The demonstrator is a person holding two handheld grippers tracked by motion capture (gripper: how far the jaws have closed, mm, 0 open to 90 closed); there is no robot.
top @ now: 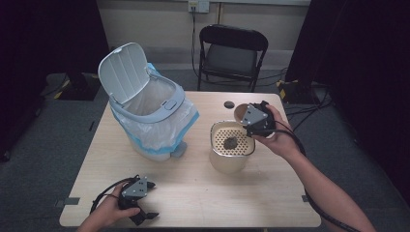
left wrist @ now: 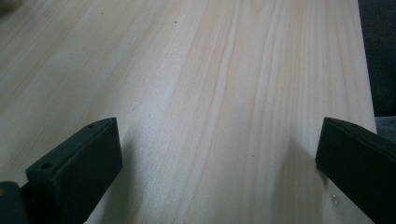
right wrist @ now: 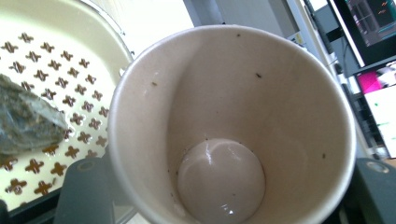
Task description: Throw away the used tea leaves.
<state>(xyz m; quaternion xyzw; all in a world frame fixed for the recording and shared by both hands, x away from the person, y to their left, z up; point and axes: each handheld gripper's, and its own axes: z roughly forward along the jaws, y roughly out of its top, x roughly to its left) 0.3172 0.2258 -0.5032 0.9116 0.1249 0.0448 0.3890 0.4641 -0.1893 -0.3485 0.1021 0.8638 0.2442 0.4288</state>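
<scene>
Right tongs are clamped on the paper cup, tipped on its side with its mouth facing the tongs' camera, right beside the strainer bucket holding a tea bag. Left tongs sit spread wide, nothing between them, low over the tabletop.

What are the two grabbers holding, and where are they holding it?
The right gripper holds a paper cup by its sides, a jaw on each, tipped over the strainer pot. The left gripper is open above the table, holding nothing.
</scene>
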